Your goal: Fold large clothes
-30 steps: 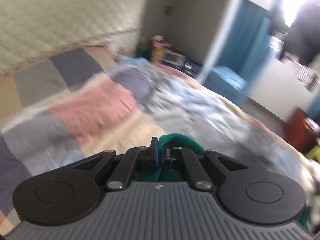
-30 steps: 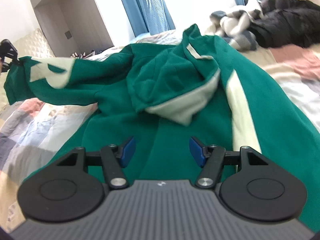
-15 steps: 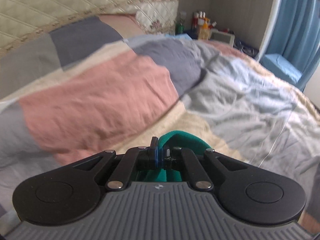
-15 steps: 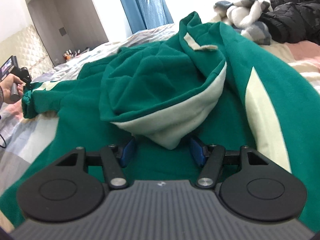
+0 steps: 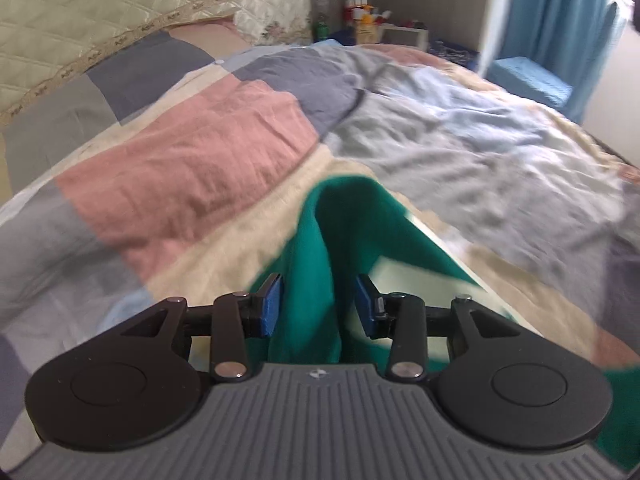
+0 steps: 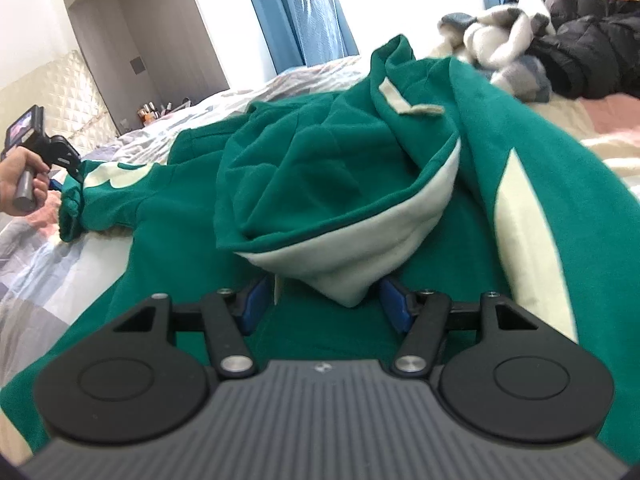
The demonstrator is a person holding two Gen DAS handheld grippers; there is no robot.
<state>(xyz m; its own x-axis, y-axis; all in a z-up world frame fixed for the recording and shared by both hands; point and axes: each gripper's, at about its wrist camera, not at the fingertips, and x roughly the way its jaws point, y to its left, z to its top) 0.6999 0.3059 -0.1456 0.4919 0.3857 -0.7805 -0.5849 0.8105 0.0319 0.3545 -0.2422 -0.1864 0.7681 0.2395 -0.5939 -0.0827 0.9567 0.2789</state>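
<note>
A green hoodie (image 6: pixel 332 168) with cream stripes and a cream-lined hood lies spread on the bed. My right gripper (image 6: pixel 326 304) is open just above its body, with the cream hood edge (image 6: pixel 352 264) hanging between the blue pads. My left gripper (image 5: pixel 318 306) is open, and the green sleeve (image 5: pixel 344 224) lies on the quilt between its pads. The left gripper also shows at the far left of the right wrist view (image 6: pixel 64 172), at the sleeve end.
A patchwork quilt (image 5: pixel 208 160) in pink, grey and cream covers the bed. A quilted headboard (image 5: pixel 100 8) stands behind. Bottles sit on a bedside stand (image 5: pixel 360 16). A black jacket (image 6: pixel 588 40) and a grey-white soft heap (image 6: pixel 500 32) lie at the far right.
My left gripper has opened and let go of the sleeve, which now lies on the quilt. My right gripper has moved in closer under the hood, still open.
</note>
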